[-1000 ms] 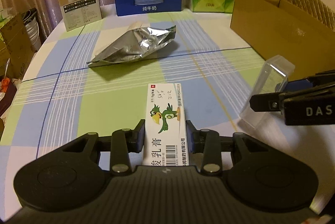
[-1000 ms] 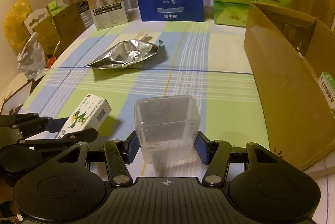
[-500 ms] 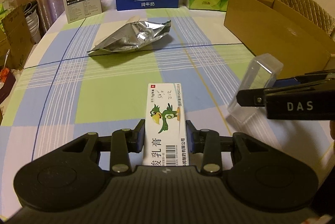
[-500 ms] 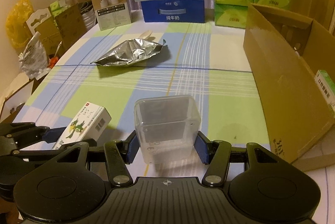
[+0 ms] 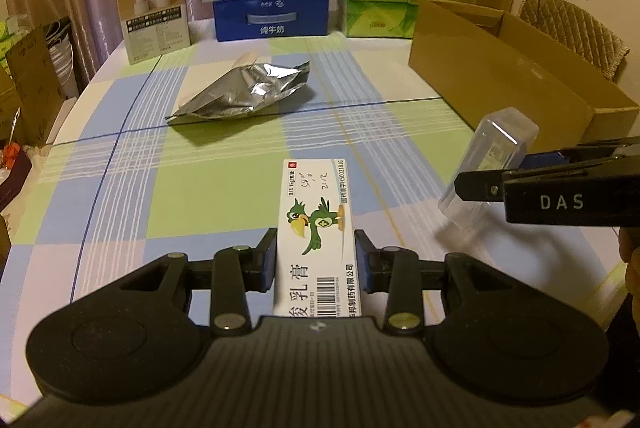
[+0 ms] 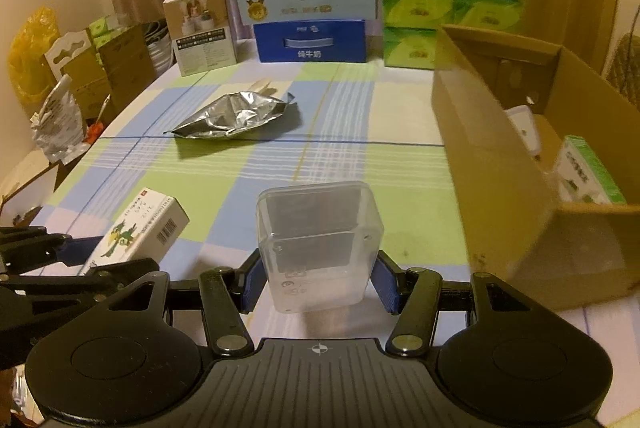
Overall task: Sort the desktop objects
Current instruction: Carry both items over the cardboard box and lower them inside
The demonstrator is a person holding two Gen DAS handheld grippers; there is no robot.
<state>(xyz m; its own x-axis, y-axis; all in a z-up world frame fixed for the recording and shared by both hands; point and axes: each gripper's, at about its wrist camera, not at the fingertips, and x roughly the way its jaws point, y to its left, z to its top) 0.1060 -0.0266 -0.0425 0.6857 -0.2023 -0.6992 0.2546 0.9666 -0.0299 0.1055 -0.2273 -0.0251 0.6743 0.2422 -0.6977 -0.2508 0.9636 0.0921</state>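
Above the checked tablecloth (image 5: 120, 187), beside the open cardboard box (image 6: 500, 167), the right gripper (image 6: 318, 278) clamps a clear plastic case (image 6: 320, 244), while the left gripper (image 5: 316, 264) clamps a white ointment carton (image 5: 316, 228), both lifted off the cloth.

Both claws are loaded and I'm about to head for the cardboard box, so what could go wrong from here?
1. The clear plastic case is smooth, and the right claw pinches only its lower end, so it may slip or tilt.
2. The cardboard box has a tall near wall; a low carry could hit it.
3. The two claws ride close together; the ointment carton in the left claw could bump the case.
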